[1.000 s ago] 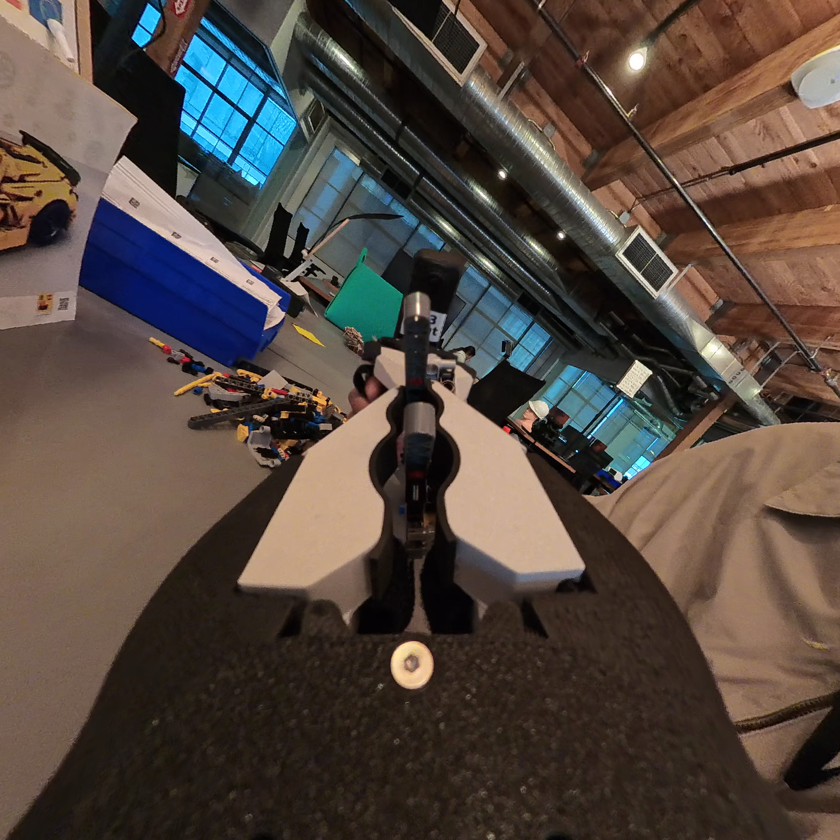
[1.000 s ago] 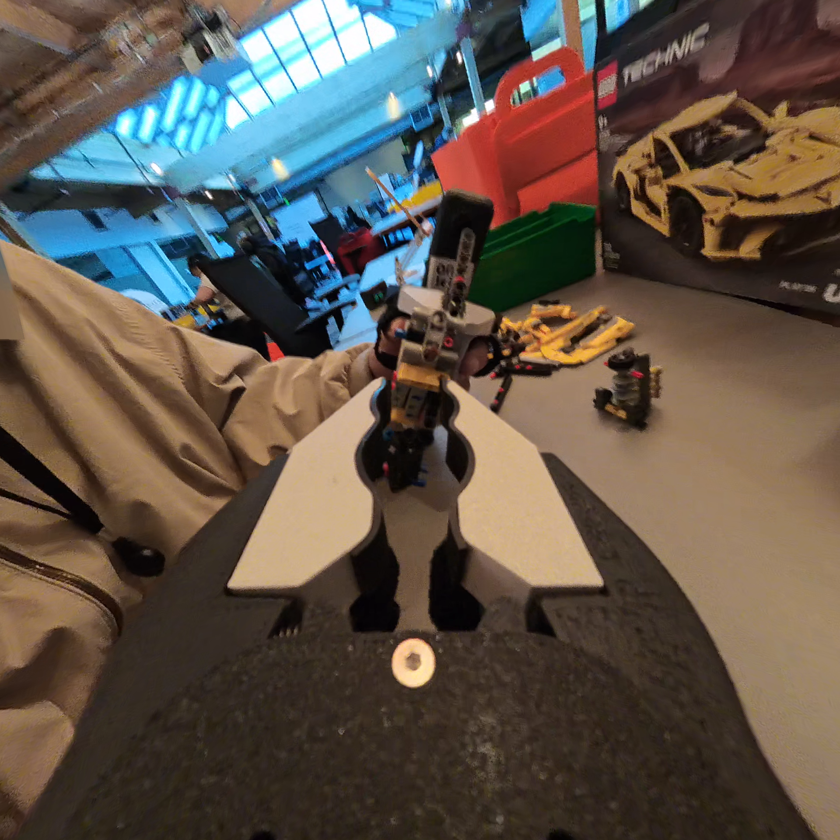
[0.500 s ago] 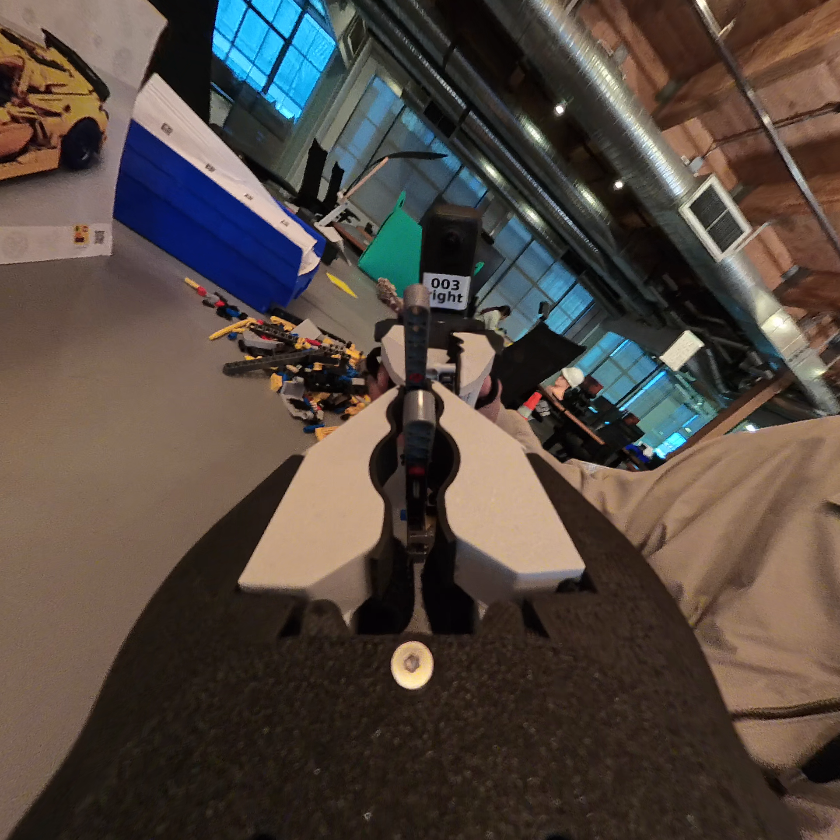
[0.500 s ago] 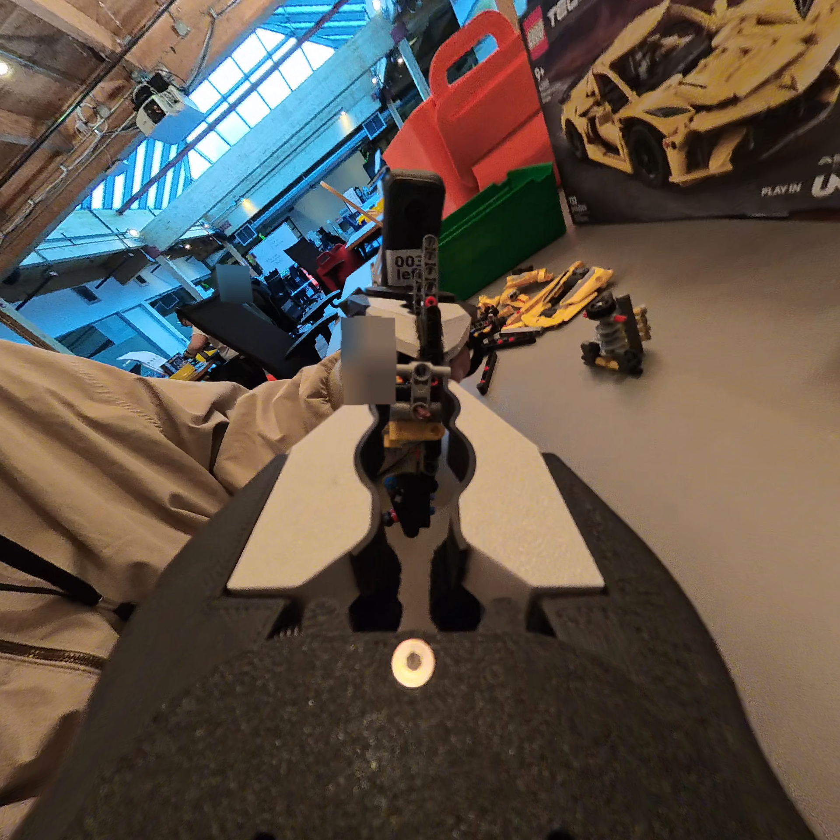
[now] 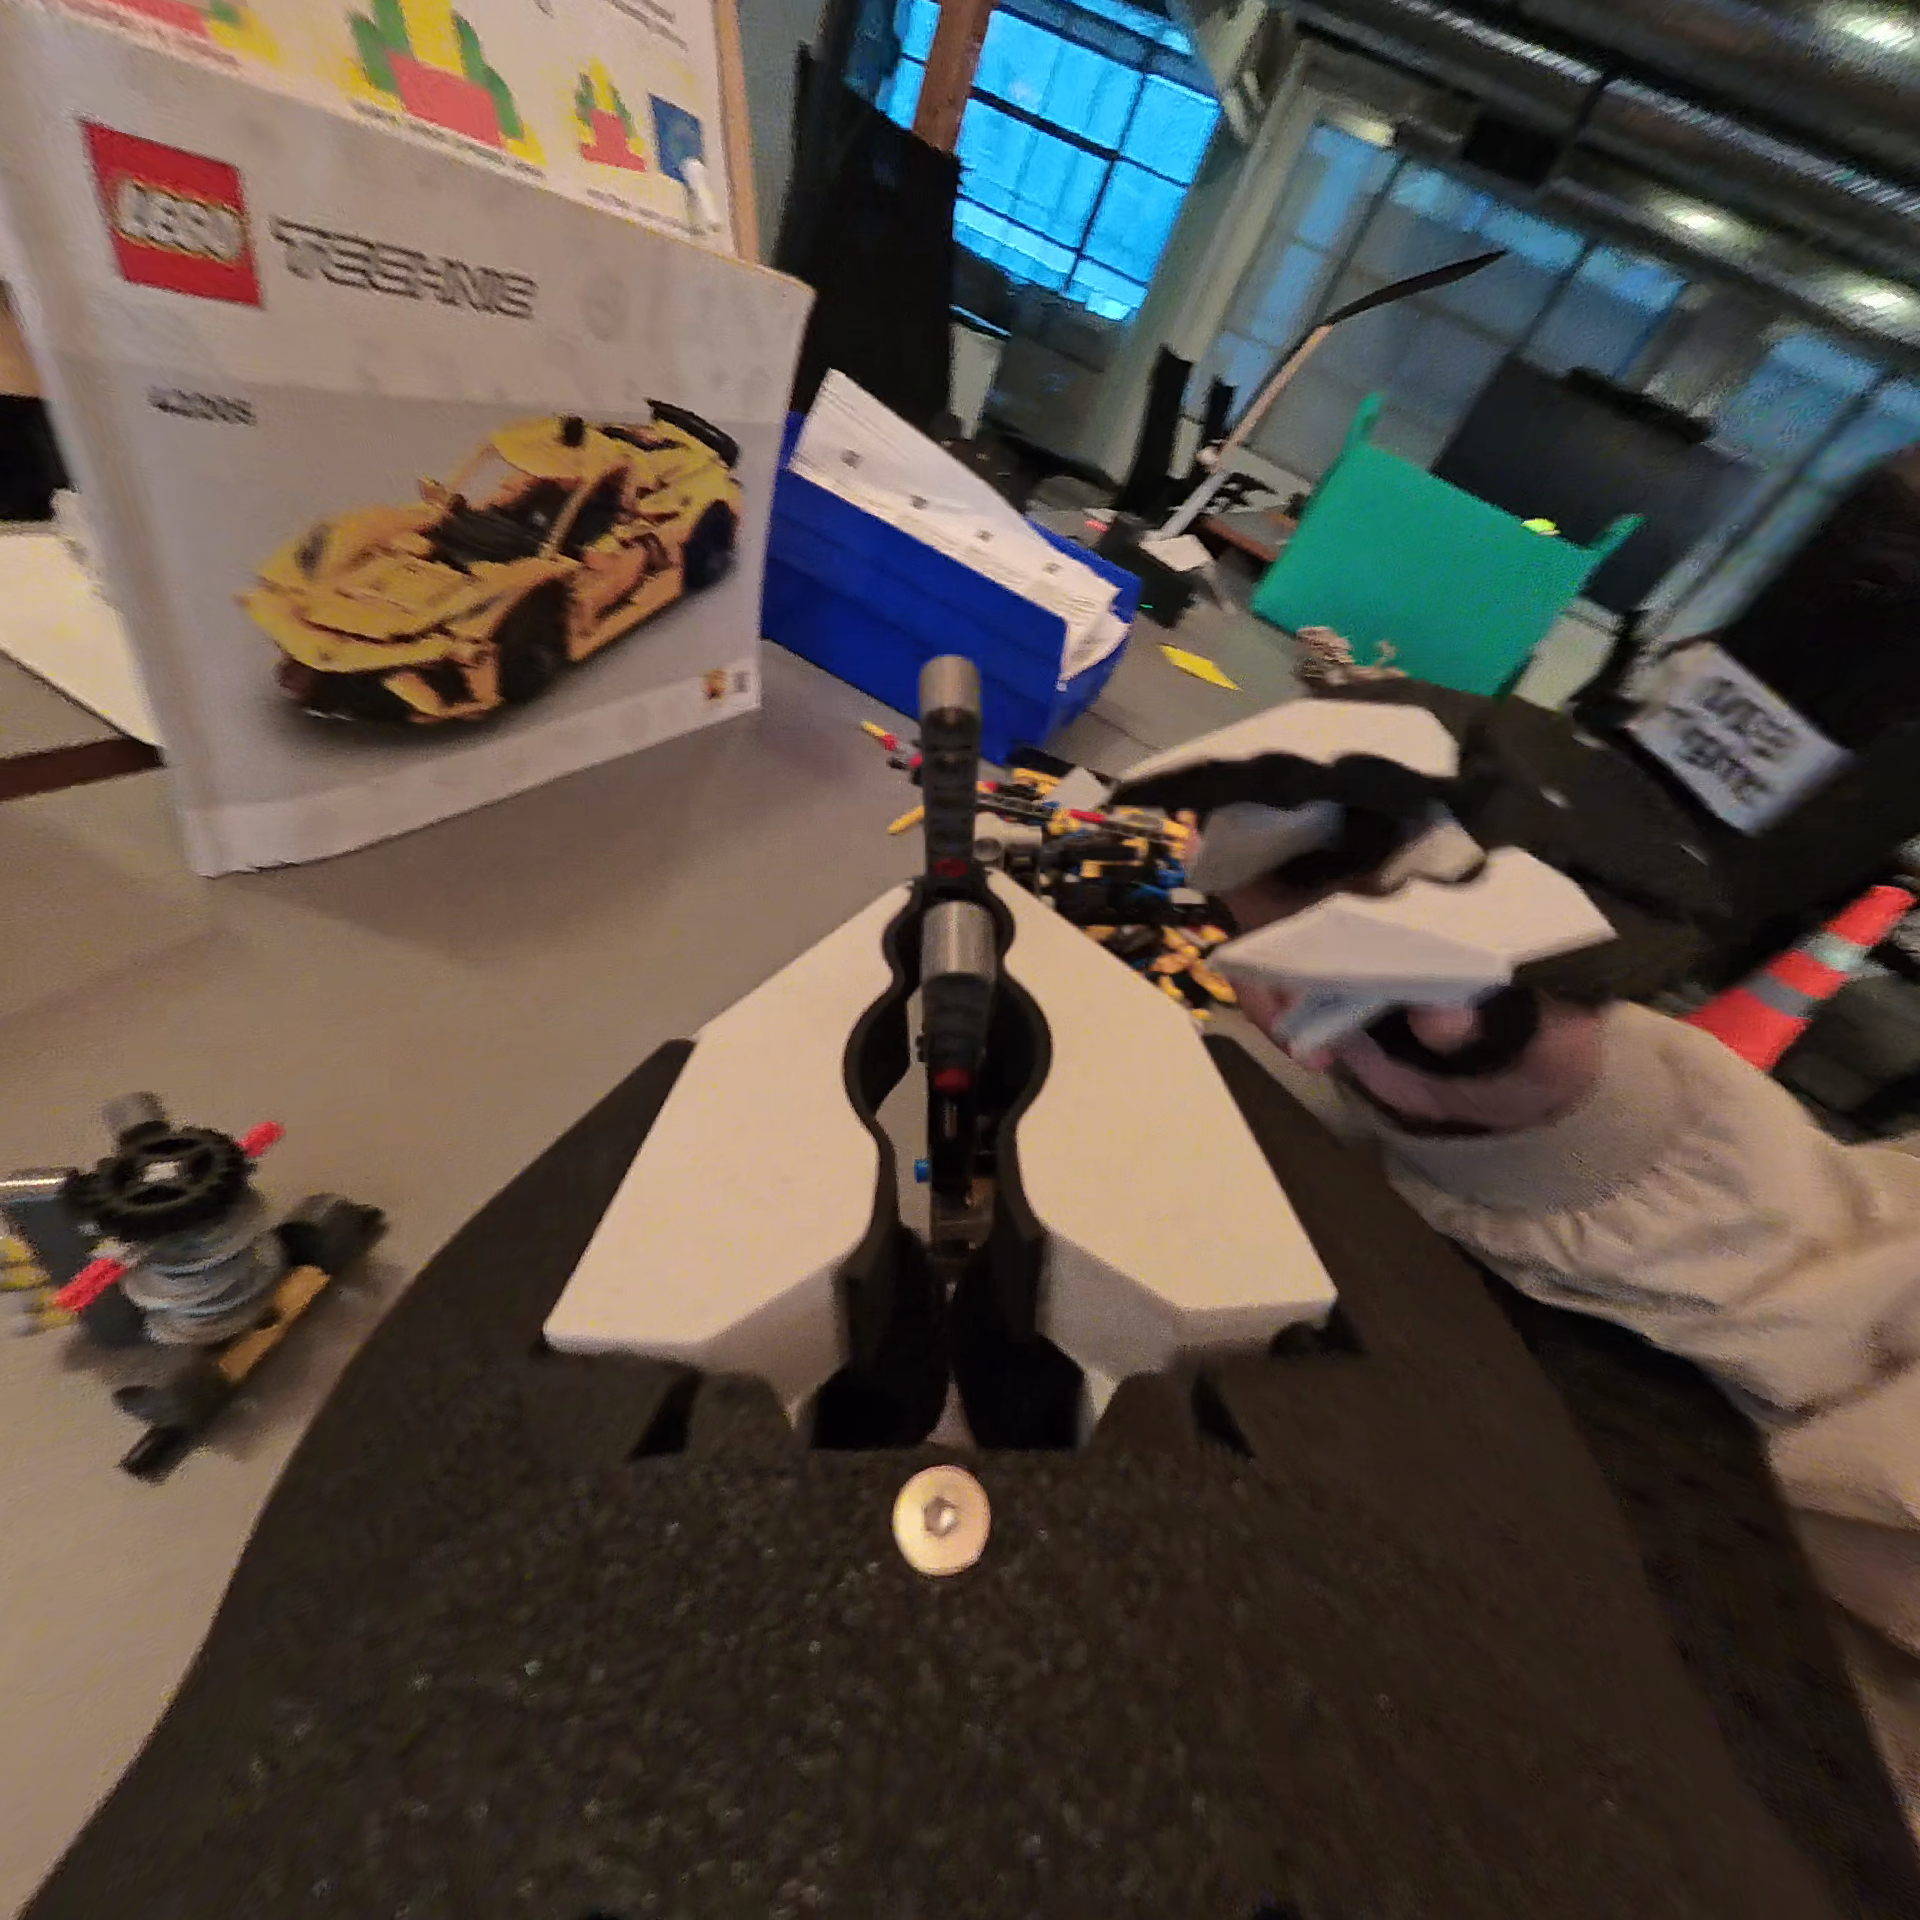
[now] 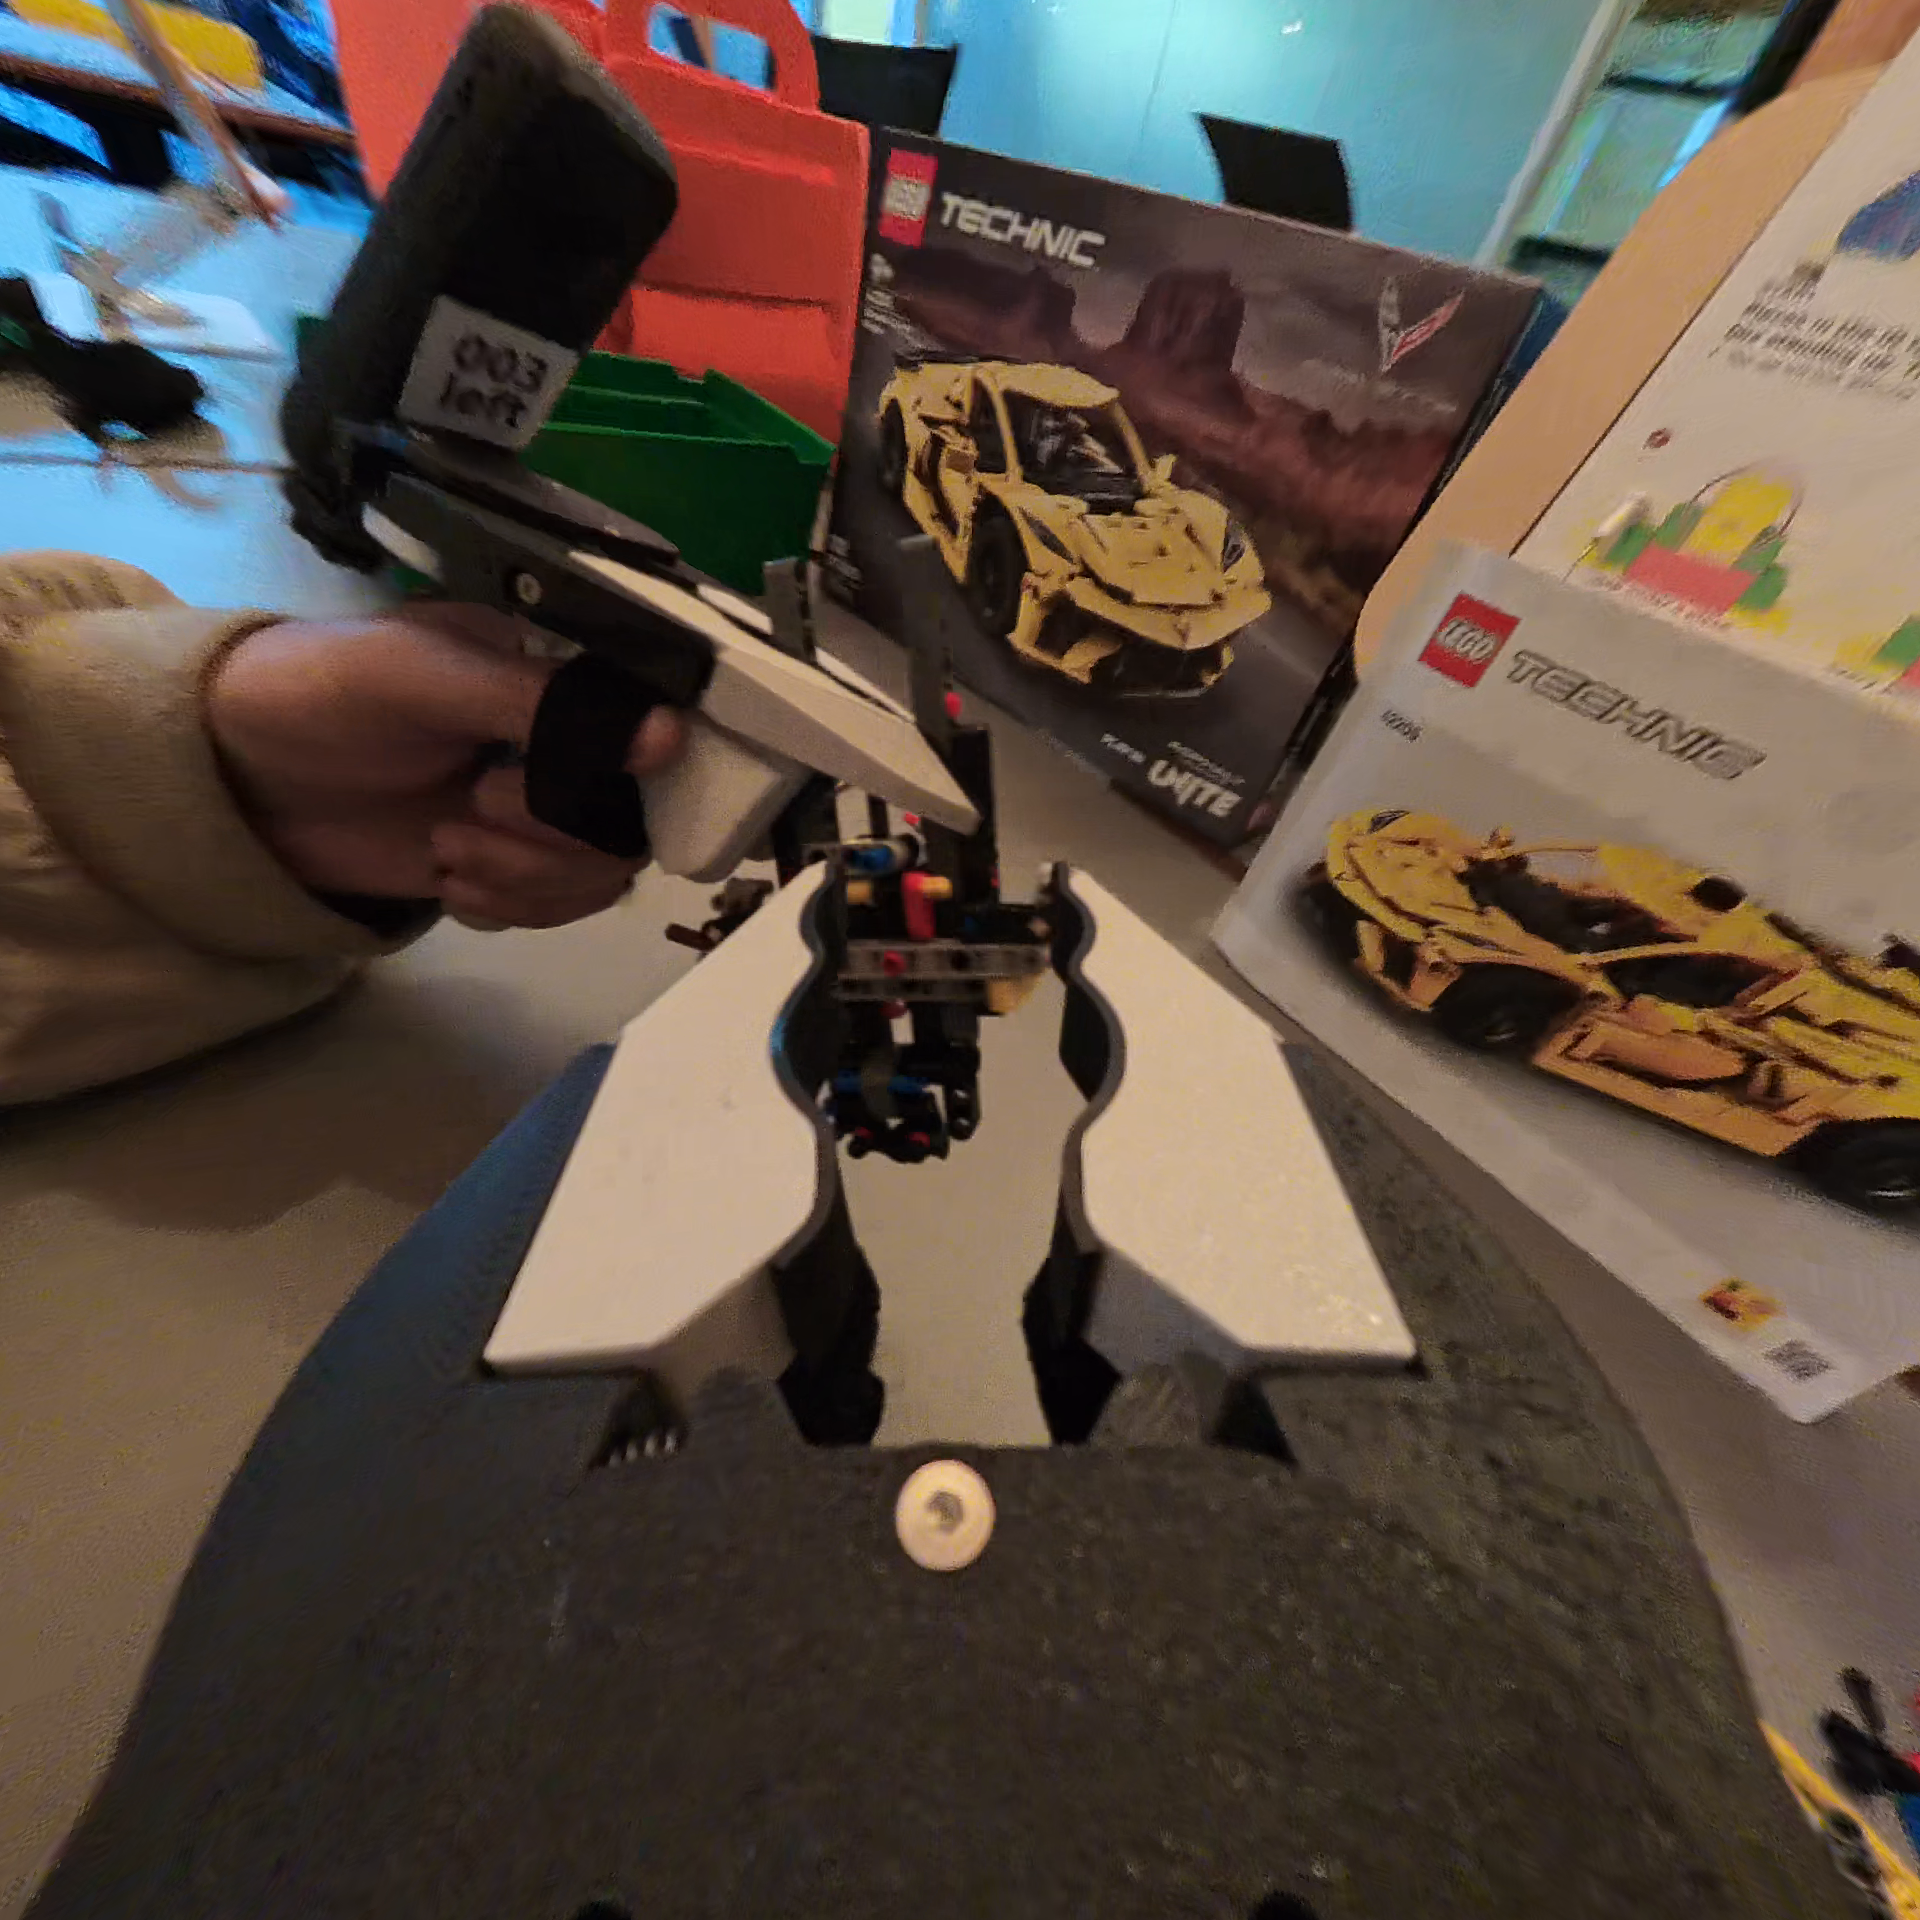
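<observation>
Left claw [image 5: 951,904] clamped on a slim brick assembly [image 5: 949,810], right claw [image 6: 940,883] spread apart around it, seemingly not gripping, grey desk [image 5: 416,987] below, booklet [image 6: 1621,914] beside

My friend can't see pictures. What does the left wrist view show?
The left gripper is shut on a thin brick assembly above a grey table. A booklet picturing a yellow car stands behind; the right gripper is alongside.
</observation>
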Demonstrator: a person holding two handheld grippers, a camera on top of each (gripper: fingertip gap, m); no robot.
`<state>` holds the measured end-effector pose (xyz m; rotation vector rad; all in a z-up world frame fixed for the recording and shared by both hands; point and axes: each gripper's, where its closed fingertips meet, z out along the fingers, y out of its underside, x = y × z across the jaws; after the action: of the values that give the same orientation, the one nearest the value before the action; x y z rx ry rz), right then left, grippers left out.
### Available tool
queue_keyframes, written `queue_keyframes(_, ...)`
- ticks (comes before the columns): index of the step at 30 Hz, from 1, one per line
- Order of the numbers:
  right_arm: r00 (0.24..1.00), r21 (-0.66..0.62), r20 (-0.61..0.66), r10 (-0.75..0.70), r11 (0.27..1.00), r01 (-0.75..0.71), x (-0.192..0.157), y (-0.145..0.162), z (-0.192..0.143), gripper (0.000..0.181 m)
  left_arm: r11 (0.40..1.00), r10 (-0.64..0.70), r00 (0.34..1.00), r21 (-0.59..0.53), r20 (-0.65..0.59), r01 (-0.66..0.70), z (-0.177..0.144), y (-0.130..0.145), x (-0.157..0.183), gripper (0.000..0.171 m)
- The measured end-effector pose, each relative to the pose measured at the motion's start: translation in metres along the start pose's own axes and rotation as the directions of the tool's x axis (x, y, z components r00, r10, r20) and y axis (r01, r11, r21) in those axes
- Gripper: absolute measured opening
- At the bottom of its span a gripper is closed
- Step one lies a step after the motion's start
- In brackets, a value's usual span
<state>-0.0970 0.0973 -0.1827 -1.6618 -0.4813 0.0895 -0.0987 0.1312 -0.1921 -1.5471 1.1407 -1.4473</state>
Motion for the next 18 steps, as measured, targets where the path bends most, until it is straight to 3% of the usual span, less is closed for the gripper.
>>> queue_keyframes(4, 0.970, -0.122, -0.115, -0.214, 0.972, 0.201, -0.022, 0.015, 0.022, 0.032, 0.999, 0.044, 0.997, 0.008, 0.059, -0.045, 0.004, 0.001, 0.003, 0.008)
queue_keyframes(11, 0.994, -0.090, -0.088, -0.071, 0.994, 0.063, -0.016, 0.012, 0.018, 0.012, 0.995, 0.100, 0.994, -0.001, 0.052, -0.100, 0.003, 0.001, 0.009, 0.007)
queue_keyframes(18, 0.979, -0.089, -0.120, -0.168, 0.984, 0.158, -0.013, 0.011, 0.018, 0.005, 0.988, 0.157, 0.985, -0.013, 0.077, -0.157, 0.003, 0.000, 0.008, 0.008)
